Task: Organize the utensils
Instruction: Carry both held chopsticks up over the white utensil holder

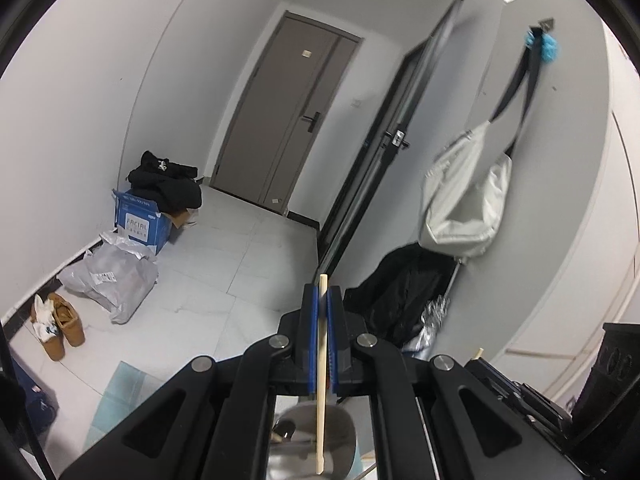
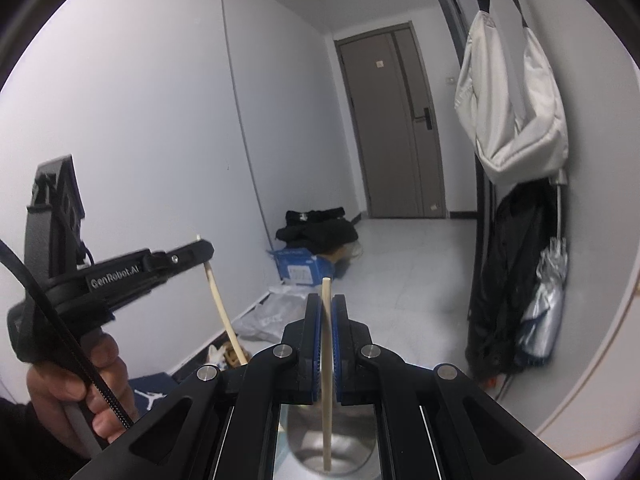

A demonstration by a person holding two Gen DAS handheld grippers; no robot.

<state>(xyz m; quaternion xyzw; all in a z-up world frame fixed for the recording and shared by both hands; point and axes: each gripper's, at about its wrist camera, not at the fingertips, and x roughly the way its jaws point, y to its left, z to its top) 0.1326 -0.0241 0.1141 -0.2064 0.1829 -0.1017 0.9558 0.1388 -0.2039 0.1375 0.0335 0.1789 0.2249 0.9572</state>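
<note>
Two grippers each hold one chopstick up in a hallway.

The left gripper (image 1: 322, 300) points a little down, its blue pads squeezed tight on a pale chopstick (image 1: 321, 380) that runs from 12 o'clock down to 6 o'clock. A hand (image 2: 80, 392) at 8 o'clock grips its handle. Under it, at 6 o'clock, sits a shiny metal cup (image 1: 316, 440). The right gripper (image 2: 327, 304) also tips a little down and pinches a second chopstick (image 2: 327, 380), thin, straight and pale, almost upright, its lower end hanging above the shiny cup (image 2: 332, 444) at 6 o'clock.
</note>
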